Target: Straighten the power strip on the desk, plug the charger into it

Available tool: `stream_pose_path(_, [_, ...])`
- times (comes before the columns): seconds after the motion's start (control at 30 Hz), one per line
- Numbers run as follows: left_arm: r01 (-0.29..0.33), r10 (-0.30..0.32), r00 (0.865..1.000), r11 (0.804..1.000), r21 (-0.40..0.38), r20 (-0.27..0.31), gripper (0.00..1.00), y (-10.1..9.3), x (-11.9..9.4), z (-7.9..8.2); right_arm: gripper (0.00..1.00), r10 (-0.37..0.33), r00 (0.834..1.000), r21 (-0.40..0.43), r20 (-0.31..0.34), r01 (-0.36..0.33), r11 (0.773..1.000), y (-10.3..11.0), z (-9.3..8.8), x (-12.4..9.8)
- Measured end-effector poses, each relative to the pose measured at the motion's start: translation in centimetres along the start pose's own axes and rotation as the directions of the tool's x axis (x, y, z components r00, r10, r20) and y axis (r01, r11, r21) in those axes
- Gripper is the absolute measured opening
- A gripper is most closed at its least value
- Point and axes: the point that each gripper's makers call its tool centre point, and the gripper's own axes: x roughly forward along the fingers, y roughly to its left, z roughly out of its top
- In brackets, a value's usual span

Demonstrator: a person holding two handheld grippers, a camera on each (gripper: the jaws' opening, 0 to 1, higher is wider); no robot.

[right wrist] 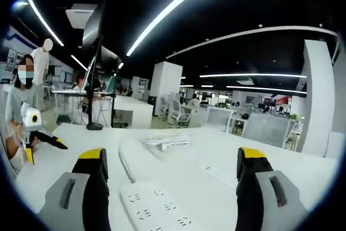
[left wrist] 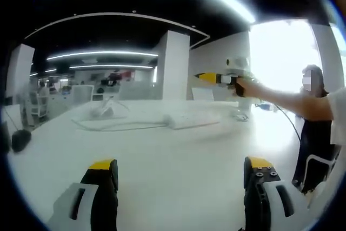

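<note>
The white power strip [right wrist: 157, 209] lies on the white desk [right wrist: 281, 160] low between the wide-apart jaws of my right gripper [right wrist: 172, 166], which is open and holds nothing. Its cord [right wrist: 125, 169] runs away from the strip toward the far side. Beyond it rests a white bundle of cable [right wrist: 164, 142], which looks like the charger. In the left gripper view the power strip [left wrist: 190, 118] lies far ahead on the desk [left wrist: 178, 155], with a pale bundle [left wrist: 105, 111] to its left. My left gripper [left wrist: 181, 170] is open and empty, well short of both.
A person's hand holds the right gripper [left wrist: 216, 78] above the desk's far right. The left gripper [right wrist: 40, 133] shows at the left edge. A monitor on a stand [right wrist: 95, 79] rises at the back left. A dark object [left wrist: 20, 140] sits at the desk's left edge.
</note>
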Motion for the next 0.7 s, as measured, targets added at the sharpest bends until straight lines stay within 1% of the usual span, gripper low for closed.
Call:
stream_pose_path(0.13, [0.008,-0.008,1.0,1.0,0.002,0.001,0.99,-0.3,0.1,0.1,0.99,-0.031,0.999,-0.006,-0.009,0.03,1.0,-0.5,-0.2,-0.9])
stream_pose_path(0.33, [0.018,-0.018,1.0,1.0,0.003,-0.001,0.99,-0.5,0.3,0.0,0.99,-0.059,0.998,0.0,-0.005,0.059,0.998,-0.4,-0.4,-2.2])
stream_pose_path(0.4, [0.018,-0.018,1.0,1.0,0.002,0.0,0.99,-0.5,0.3,0.0,0.99,-0.09,0.996,0.016,0.006,0.09,0.996,-0.7,-0.3,-2.7])
stream_pose_path(0.5, [0.02,-0.02,1.0,1.0,0.0,0.0,0.99,-0.5,0.3,0.0,0.99,-0.119,0.993,0.006,0.019,0.119,0.993,-0.8,-0.2,-3.6])
stream_pose_path(0.63, [0.024,-0.024,1.0,1.0,0.0,-0.001,0.99,-0.6,0.4,-0.1,0.99,-0.155,0.988,0.009,0.024,0.155,0.988,-1.2,-0.3,-4.5])
stream_pose_path(0.7, [0.025,-0.025,1.0,1.0,-0.001,0.001,0.99,-0.7,0.4,-0.1,1.0,-0.174,0.984,-0.002,0.024,0.174,0.985,-1.3,-0.4,-4.9])
